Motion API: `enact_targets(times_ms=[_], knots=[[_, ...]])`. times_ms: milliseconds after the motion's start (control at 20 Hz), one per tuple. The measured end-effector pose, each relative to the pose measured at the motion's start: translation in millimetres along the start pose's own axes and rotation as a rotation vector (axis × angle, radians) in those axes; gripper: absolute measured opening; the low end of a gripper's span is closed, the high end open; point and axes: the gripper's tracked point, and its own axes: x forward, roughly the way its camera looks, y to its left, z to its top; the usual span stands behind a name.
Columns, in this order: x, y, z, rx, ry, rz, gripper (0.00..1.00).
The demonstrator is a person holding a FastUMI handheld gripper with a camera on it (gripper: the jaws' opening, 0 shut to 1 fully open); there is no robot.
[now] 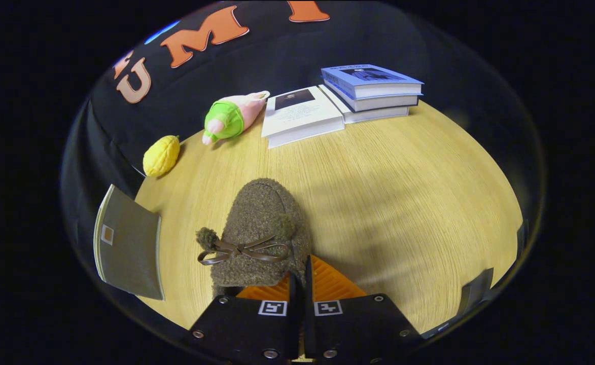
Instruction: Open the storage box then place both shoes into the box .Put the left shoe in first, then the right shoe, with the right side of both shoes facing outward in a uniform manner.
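A brown fuzzy shoe (pixel 261 228) with a thin leather bow and a pompom lies just ahead of my fingers, its toe pointing away from me over the wooden table (pixel 404 203). My gripper (pixel 300 284) is shut on the shoe: the two fingers stand almost together, pinching the near rim of the shoe's opening. The heel end is hidden behind the fingers. I cannot tell whether the shoe rests on the table or hangs just above it. A grey flat panel with a small label, the storage box's part (pixel 127 248), stands to the left of the shoe.
At the far side of the table lie a yellow toy corn (pixel 161 155), a pink and green plush toy (pixel 231 117), an open white book (pixel 300 115) and a stack of blue books (pixel 373 86). A dark object (pixel 475 291) sits at the table's near right edge.
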Motion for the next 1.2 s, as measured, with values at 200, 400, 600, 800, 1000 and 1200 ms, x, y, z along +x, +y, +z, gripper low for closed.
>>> enact_targets(times_ms=[200, 400, 600, 800, 1000, 1200], knots=[[-19.4, 30.7, 12.4, -0.01, -0.025, 0.042, 0.05], [-37.1, 60.6, 18.9, -0.041, -0.04, 0.08, 0.05], [-53.5, 93.0, 21.9, -0.095, -0.054, 0.109, 0.05], [-69.9, 137.7, 24.0, -0.116, -0.048, 0.175, 0.05], [-85.3, 184.3, 28.6, -0.137, -0.06, 0.224, 0.05], [-97.1, 232.8, 32.8, -0.162, -0.049, 0.277, 0.05]])
